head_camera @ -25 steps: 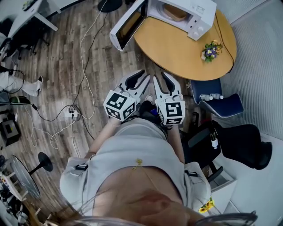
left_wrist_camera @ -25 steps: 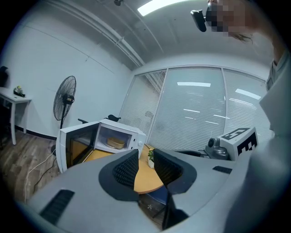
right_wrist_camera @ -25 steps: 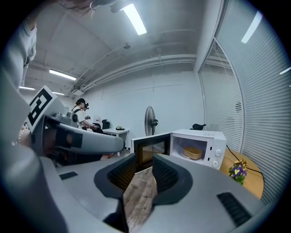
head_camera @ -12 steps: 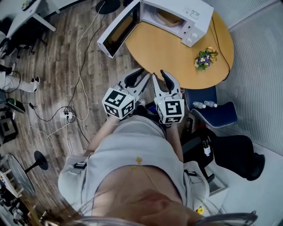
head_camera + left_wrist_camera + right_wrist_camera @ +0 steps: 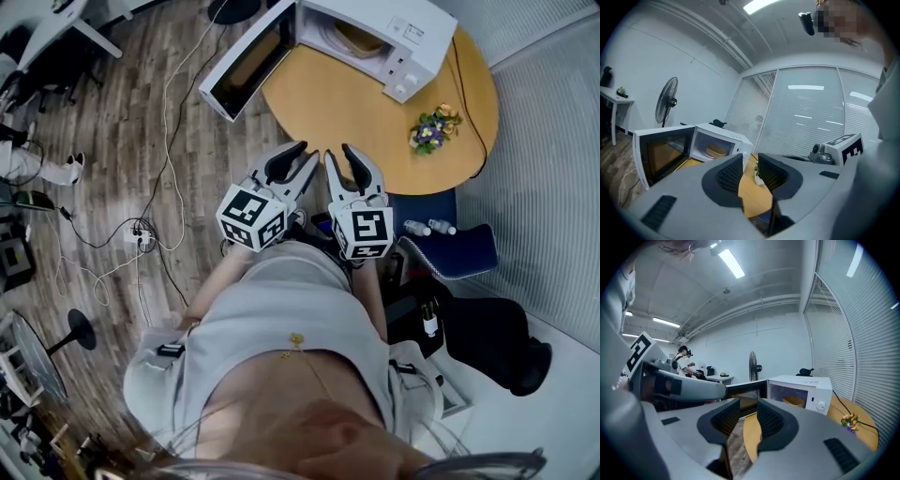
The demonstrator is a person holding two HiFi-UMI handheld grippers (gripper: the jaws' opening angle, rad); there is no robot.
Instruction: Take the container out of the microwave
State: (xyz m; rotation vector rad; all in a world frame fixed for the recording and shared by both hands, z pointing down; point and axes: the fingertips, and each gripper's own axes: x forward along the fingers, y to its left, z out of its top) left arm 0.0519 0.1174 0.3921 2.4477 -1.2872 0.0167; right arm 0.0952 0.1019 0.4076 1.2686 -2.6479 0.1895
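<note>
Both left gripper (image 5: 305,155) and right gripper (image 5: 340,155) are being held short of microwave (image 5: 375,33), jaws released, empty | step: likely approach | next: reach to container (image 5: 716,151) inside microwave

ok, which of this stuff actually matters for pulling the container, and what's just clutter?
Job:
- microwave, its door open
- tan container inside it
- left gripper and right gripper, both open and empty

Clutter:
- flowers on the round table
- bottles on the blue chair
- power strip with cables on the floor
- standing fan
</note>
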